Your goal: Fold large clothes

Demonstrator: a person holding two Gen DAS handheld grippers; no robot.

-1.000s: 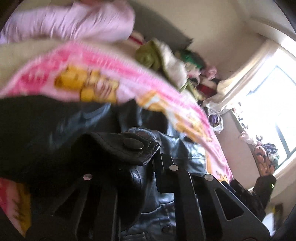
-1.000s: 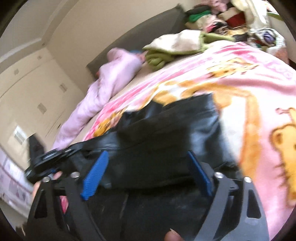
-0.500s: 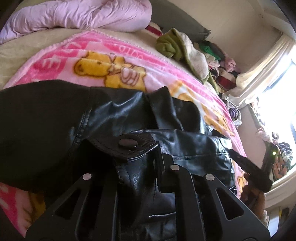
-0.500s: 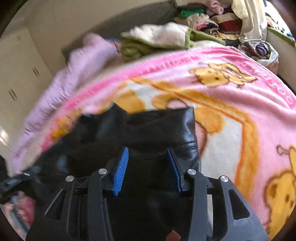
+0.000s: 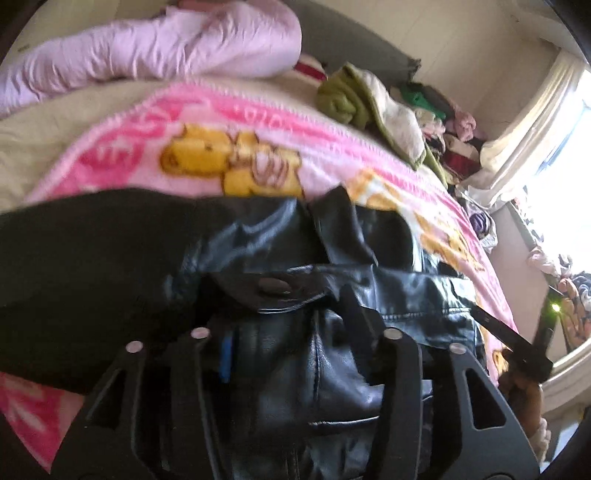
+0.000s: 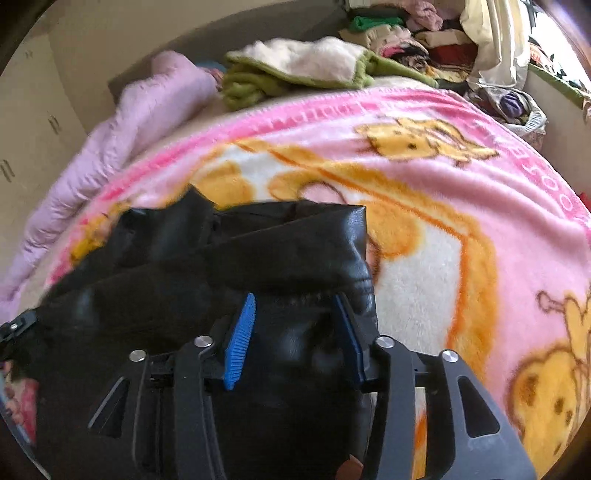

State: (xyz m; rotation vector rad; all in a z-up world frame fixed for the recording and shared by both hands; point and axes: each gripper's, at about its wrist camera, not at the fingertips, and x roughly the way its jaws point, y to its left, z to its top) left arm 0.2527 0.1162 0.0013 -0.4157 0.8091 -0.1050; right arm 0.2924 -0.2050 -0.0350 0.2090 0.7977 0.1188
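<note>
A black leather jacket (image 5: 110, 258) lies bunched on a pink cartoon blanket (image 5: 258, 122) on a bed. My left gripper (image 5: 291, 325) has a thick fold of the jacket, by a snap tab (image 5: 273, 286), between its jaws, which stand partly apart around it. In the right wrist view the jacket (image 6: 229, 258) lies folded over itself. My right gripper (image 6: 295, 314) has its blue pads (image 6: 240, 336) apart with jacket leather bulging between them. The right gripper also shows at the left wrist view's right edge (image 5: 517, 343).
A pale purple quilt (image 5: 147, 48) lies at the bed's head. A green and cream folded blanket (image 6: 295, 70) and a heap of mixed clothes (image 6: 406, 33) sit at the far side. A bright window (image 5: 561, 147) with a curtain is on the right.
Both grippers have opened wider around the jacket. The left gripper's view has dipped slightly closer to the jacket; the right gripper has shifted a little over the folded edge.
</note>
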